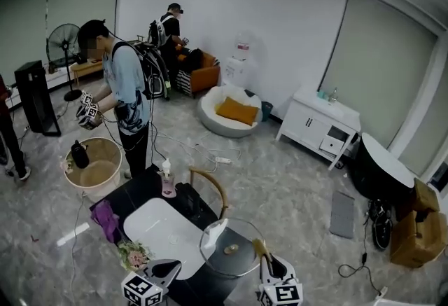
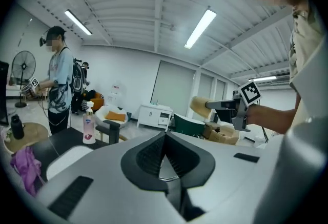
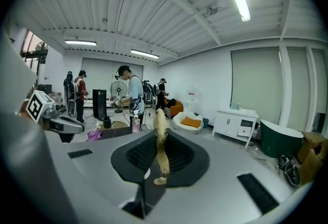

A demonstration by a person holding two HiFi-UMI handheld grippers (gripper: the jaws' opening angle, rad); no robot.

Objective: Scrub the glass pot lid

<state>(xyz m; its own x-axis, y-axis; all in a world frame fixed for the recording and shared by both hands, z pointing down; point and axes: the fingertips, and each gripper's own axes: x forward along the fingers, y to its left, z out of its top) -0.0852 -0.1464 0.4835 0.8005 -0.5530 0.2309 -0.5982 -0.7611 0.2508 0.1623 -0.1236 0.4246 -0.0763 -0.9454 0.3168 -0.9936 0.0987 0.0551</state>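
Observation:
The glass pot lid (image 1: 232,250), round with a small centre knob, hangs over the near end of the black table (image 1: 143,189). My left gripper (image 1: 166,269) sits at its lower left, jaws shut; in the left gripper view a thin glassy rim (image 2: 164,170) shows pinched between them. Just right of the lid, my right gripper (image 1: 269,266) is shut on a tan scrubbing brush (image 1: 260,248). That brush (image 3: 160,138) stands straight up out of the jaws in the right gripper view. Seen from the left gripper, the brush head (image 2: 201,106) hovers off to the right.
A white board (image 1: 164,229) lies on the table, with a pink soap bottle (image 1: 168,182), a purple cloth (image 1: 105,217) and a small flowered item (image 1: 134,254) around it. A wooden chair (image 1: 210,184) stands behind the table. People work by a round table (image 1: 94,164) at the left.

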